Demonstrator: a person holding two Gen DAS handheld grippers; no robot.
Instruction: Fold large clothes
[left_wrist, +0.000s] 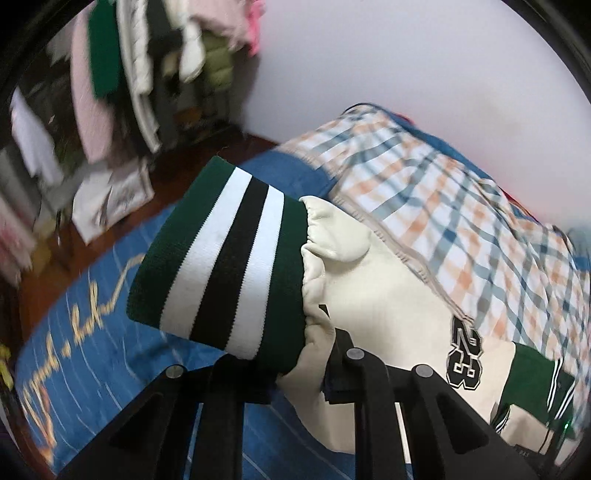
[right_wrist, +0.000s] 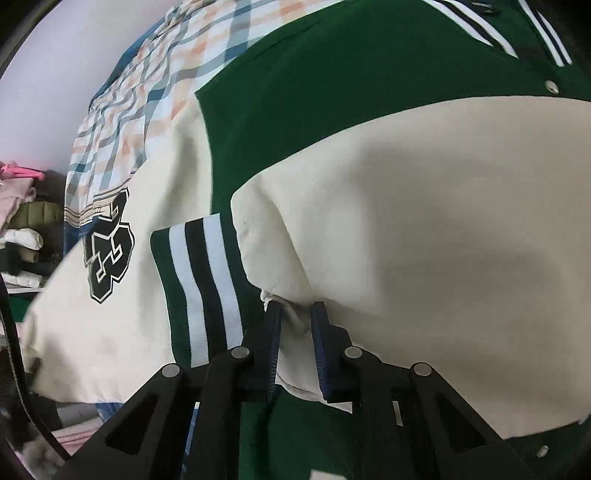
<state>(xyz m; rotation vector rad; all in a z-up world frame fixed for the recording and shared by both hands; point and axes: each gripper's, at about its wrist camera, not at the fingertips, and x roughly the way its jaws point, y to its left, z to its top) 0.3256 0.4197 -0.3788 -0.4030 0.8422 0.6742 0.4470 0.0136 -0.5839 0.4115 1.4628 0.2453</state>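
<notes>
Green-and-cream varsity jacket (right_wrist: 351, 110) on plaid-covered bed (left_wrist: 424, 184) | left gripper (left_wrist: 295, 384) jaws clamped on cream sleeve (left_wrist: 351, 266); right gripper (right_wrist: 295, 354) likewise pinching cream sleeve fabric (right_wrist: 424, 240) | soft, bulky, likely heavy; grip near striped cuff (left_wrist: 221, 258).

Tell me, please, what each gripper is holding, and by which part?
Both hold the varsity jacket: the left gripper pinches one cream sleeve beside its striped cuff; the right gripper pinches a cream sleeve fold.

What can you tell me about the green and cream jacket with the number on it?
The jacket is a varsity style: green body with metal snaps, cream leather-looking sleeves, and green cuffs striped white and black. A black 23 patch sits on one sleeve. It lies rumpled on a checked cloth. Each hand-held gripper, left and right, pinches cream sleeve fabric.
</notes>
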